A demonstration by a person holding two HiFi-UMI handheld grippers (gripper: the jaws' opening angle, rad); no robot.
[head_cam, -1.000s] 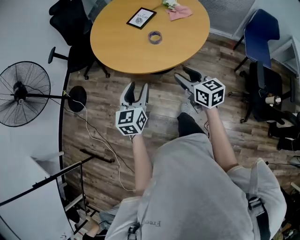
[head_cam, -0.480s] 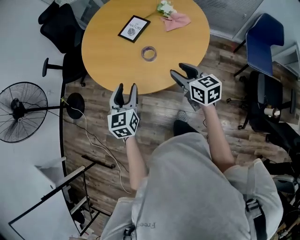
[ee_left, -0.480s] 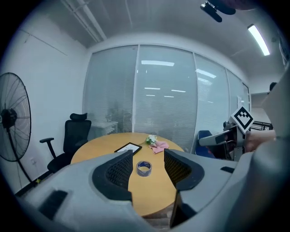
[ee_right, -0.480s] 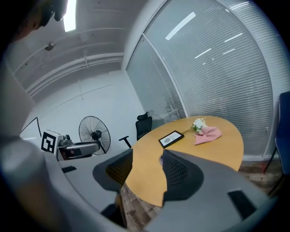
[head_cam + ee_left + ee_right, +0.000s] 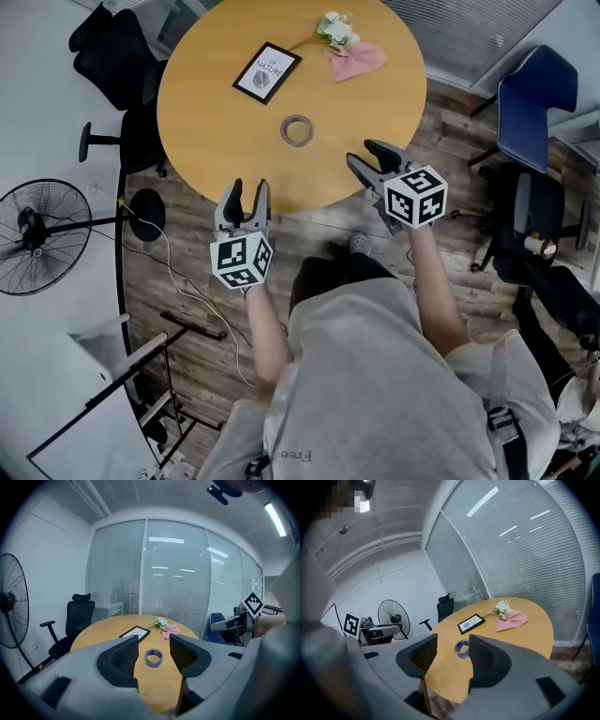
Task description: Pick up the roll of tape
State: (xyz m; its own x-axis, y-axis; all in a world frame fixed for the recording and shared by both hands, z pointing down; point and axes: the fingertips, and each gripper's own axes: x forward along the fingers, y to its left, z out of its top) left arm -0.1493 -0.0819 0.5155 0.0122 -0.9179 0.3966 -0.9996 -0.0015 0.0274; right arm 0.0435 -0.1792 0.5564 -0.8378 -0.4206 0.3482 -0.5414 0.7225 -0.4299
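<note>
The round wooden bench (image 5: 211, 141) filled the far half of the room, with a standing fan (image 5: 37, 234) on the floor to its left and a blue chair (image 5: 530, 94) off to the right. The person stood at its near edge, holding the left gripper (image 5: 247, 190) and the right gripper (image 5: 365, 155) out over the rim. Both had their jaws spread apart with nothing held between them.

A framed card (image 5: 267, 72) and a pink cloth (image 5: 359, 60) with a small sprig of flowers (image 5: 335, 28) lay at the far side. The roll of tape (image 5: 297, 130) lay flat near the middle of the bench, with bare wood all around it.

It sat beyond both grippers and between their two lines, not yet within reach. Each gripper's own view framed it in the gap between its jaws. I judged the reach would go best with one gripper brought low over the roll, one jaw inside the ring and one outside, closing on the wall.
</note>
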